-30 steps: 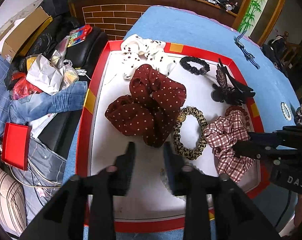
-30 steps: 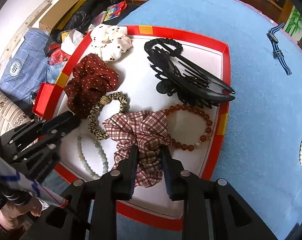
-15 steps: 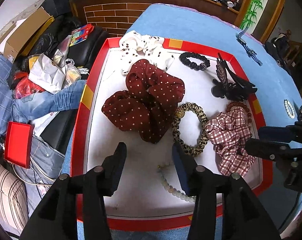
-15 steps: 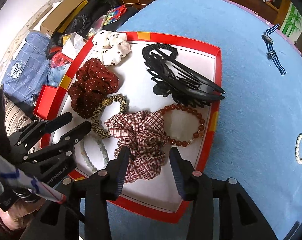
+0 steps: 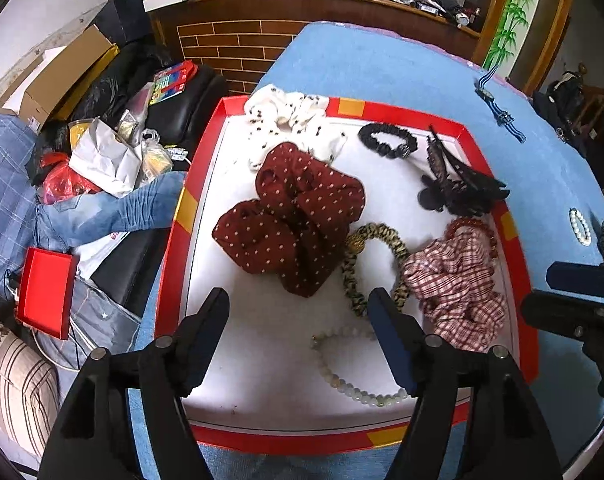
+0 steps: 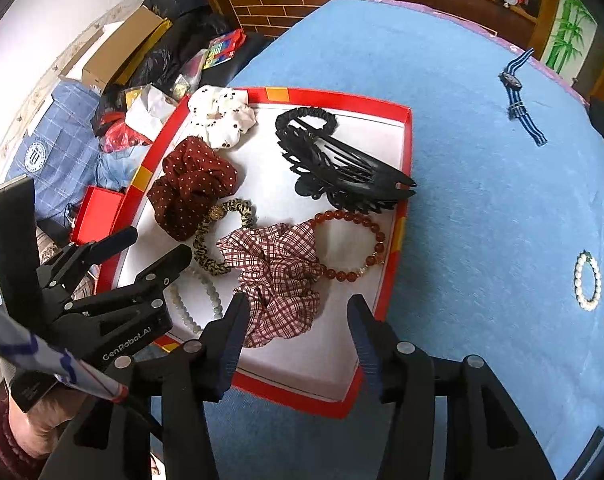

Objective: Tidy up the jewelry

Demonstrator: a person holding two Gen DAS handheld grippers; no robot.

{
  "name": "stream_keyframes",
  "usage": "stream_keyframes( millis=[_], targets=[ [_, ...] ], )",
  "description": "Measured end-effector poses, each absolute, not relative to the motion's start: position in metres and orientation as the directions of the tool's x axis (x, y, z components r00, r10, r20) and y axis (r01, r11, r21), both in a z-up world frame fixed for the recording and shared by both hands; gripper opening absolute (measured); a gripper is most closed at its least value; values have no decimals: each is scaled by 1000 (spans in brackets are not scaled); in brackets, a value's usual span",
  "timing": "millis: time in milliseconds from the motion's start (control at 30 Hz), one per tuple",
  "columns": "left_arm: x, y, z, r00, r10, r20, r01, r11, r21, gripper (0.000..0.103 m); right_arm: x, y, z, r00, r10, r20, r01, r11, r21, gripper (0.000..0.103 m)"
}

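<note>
Right wrist | hair claw (image 6: pixel 341 168) lies flat (teeth point right).

A blue-covered table (image 6: pixel 481 200) carries a red tray (image 6: pixel 389 276) under both sets of jaws. Right of the right jaws lies a pearl bracelet (image 6: pixel 588 280); far beyond them, a striped watch (image 6: pixel 519 98). The tray's near edge sits beneath the jaws.

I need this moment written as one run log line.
left gripper: open, empty, jaws just opened | right gripper: open, empty, jaws just opened | red-rimmed white tray: scrunchies, bracelets inside
</note>
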State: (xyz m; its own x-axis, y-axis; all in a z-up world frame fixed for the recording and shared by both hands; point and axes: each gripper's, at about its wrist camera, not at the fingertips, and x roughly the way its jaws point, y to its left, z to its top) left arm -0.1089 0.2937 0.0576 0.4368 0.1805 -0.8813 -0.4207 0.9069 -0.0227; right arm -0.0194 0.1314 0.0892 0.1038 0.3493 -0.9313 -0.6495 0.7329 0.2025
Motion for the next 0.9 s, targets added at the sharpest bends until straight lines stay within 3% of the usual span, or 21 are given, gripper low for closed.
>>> stream_keyframes(
  millis=[433,633,700,767,900],
  targets=[
    [-111,283,76,473,228,-851,-470,882,-25,72,-26,110,114,126,380,-917,-655,725,210,56],
    [-139,261,106,490,330,-807,-563,826,-5,73,-39,93,138,169,410,-896,-694,695,187,57],
    [-153,249,119,487,369,-792,-597,802,6,82,-47,85,148,192,425,-885,-714,679,172,58],
    [-171,234,137,497,422,-758,-632,775,17,84,-57,74,160,220,444,-869,-732,663,153,59],
    [-203,201,174,478,518,-710,-691,721,61,93,-74,49,186,286,498,-819,-765,633,118,69]
  ],
)
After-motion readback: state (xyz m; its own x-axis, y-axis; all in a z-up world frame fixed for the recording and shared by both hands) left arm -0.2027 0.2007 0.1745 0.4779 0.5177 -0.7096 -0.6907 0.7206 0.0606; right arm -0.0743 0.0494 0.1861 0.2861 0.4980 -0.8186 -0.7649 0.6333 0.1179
